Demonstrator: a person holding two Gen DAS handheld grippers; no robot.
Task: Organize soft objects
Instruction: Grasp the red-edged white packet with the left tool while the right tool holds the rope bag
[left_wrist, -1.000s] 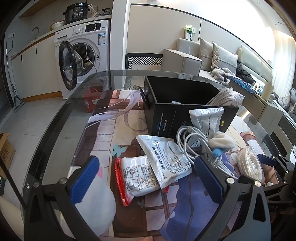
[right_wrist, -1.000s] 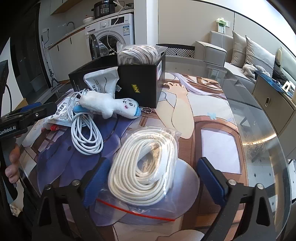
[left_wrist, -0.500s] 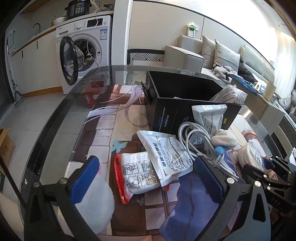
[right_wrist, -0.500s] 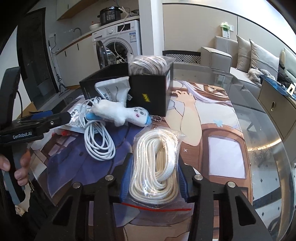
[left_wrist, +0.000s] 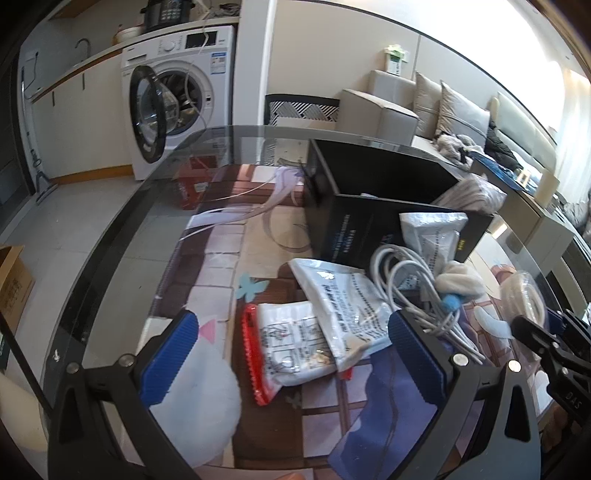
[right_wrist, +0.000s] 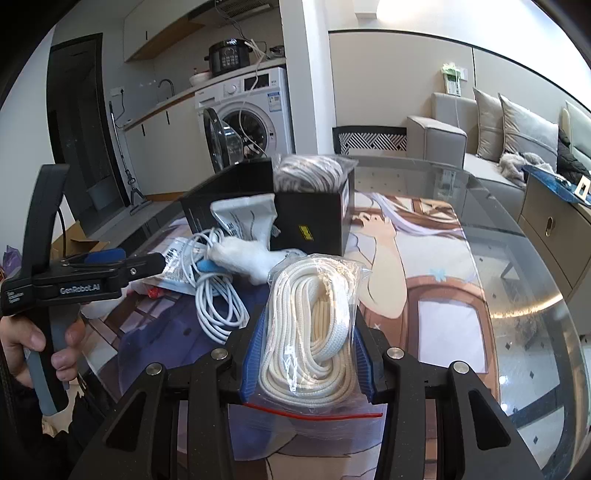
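My right gripper (right_wrist: 310, 354) is shut on a clear zip bag of white rope (right_wrist: 314, 325), its blue pads pressing both sides, the bag tilted up off the table. Beyond it lie a white plush toy (right_wrist: 243, 258) and a coiled white cable (right_wrist: 218, 299). Behind them stands a black box (right_wrist: 310, 218) with a bundle of grey cord (right_wrist: 310, 171) inside and a white packet (right_wrist: 243, 218) leaning on its front. My left gripper (left_wrist: 291, 332) hovers open over two white packets (left_wrist: 332, 306), one in a red-zip bag (left_wrist: 280, 343). A hand (right_wrist: 22, 339) holds it.
The glass table's dark rim (left_wrist: 110, 240) curves along the left. A washing machine (left_wrist: 170, 107) with its door open stands past it, and a cardboard box (left_wrist: 11, 284) sits on the floor. A sofa (right_wrist: 498, 147) and a patterned chair (right_wrist: 369, 140) stand behind the table.
The right gripper's jaws closed from wide open onto the rope bag and lifted it a little. The left gripper stayed put, still open.
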